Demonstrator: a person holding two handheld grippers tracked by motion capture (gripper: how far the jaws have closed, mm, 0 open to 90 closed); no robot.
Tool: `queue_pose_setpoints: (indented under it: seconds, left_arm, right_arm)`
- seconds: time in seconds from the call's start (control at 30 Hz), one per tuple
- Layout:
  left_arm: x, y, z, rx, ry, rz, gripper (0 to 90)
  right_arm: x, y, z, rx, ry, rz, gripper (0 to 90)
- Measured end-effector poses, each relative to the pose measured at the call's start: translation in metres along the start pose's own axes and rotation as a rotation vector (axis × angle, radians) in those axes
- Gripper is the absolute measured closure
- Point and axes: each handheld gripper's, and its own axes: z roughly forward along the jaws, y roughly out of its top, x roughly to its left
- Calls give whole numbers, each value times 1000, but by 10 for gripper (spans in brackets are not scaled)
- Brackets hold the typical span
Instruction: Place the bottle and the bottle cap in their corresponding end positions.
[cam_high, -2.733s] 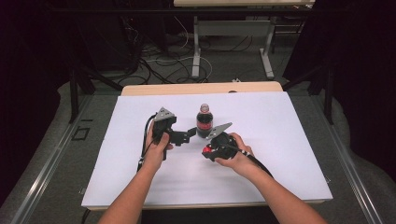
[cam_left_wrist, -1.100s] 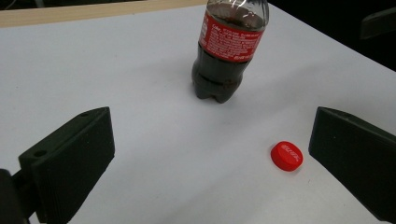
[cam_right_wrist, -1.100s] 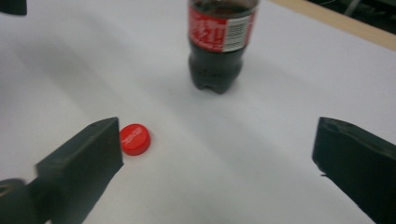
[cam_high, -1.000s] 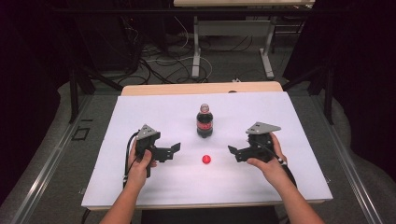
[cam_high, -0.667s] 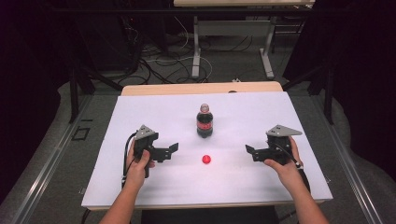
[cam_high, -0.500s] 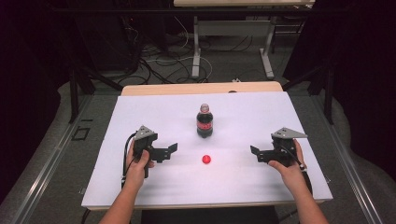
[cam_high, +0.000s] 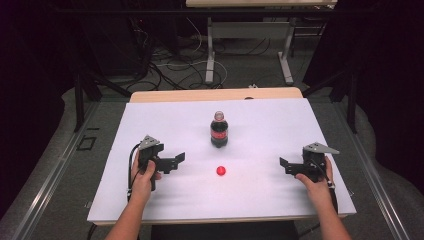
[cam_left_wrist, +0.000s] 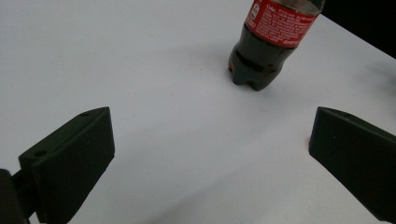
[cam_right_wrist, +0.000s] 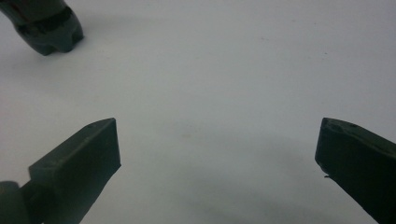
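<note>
A small cola bottle with a red label stands upright at the table's middle, with no cap on its neck. A red cap lies on the white sheet just in front of it. My left gripper rests at the left, open and holding nothing, its jaws pointing toward the cap. In the left gripper view the bottle stands ahead between the wide jaws of that gripper. At the far right my right gripper is also open and holds nothing. The bottle's base shows at the upper left of the right gripper view, beyond the gripper.
The white sheet covers most of the wooden table. Beyond the far edge are desk legs and cables on the floor. Dark curtains stand on both sides.
Both grippers have drawn away from the bottle, leaving the red cap on the sheet. In the last second the right gripper slid farther right and nearer; the left one barely moved.
</note>
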Motion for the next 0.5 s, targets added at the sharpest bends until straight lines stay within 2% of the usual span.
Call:
queue_pose_setpoints:
  seconds: [0.07, 0.2, 0.5]
  left_arm:
    - [2, -1, 0, 8, 2, -4, 7]
    - [2, -2, 1, 10, 7, -8, 7]
    - [4, -2, 1, 12, 10, -6, 7]
  right_arm:
    - [-1, -2, 1, 3, -4, 21, 0]
    - [-5, -4, 2, 6, -19, 20, 0]
    - [-2, -4, 3, 6, -11, 16, 0]
